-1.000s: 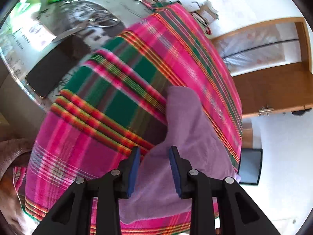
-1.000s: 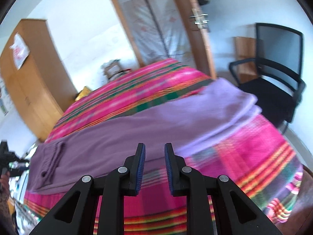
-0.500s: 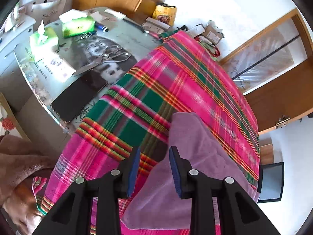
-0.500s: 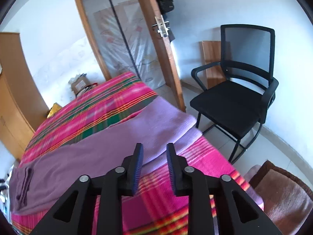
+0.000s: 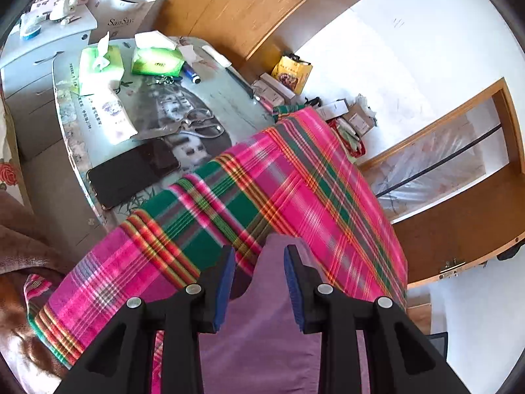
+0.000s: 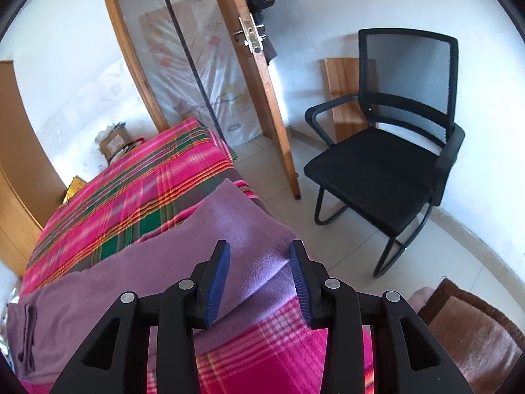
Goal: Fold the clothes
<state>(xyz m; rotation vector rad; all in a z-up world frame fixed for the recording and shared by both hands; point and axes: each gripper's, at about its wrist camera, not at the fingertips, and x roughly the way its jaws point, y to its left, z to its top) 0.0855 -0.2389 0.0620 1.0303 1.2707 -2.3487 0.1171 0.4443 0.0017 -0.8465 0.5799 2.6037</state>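
A long purple garment [image 5: 262,335] [image 6: 131,279] lies stretched along the near side of a table covered with a pink and green plaid cloth [image 5: 295,180] [image 6: 131,193]. My left gripper [image 5: 259,252] hovers open above the garment's left end; the purple tip shows between the fingers, but the pads do not touch it. My right gripper [image 6: 259,248] hangs over the garment's right end near the table corner. Its jaws are opening, and the fabric seen between them lies below, not pinched.
Beyond the plaid cloth the glass tabletop [image 5: 210,98] carries tissue packs [image 5: 156,59], scissors [image 5: 197,124] and a black phone [image 5: 131,174]. A black mesh chair [image 6: 387,161] and an open wooden door [image 6: 265,98] stand right of the table. A brown blanket [image 6: 472,338] lies at lower right.
The left gripper rose and tipped upward, bringing the glass tabletop into view. The right gripper swung right along the garment to its end, and its jaws spread wider.
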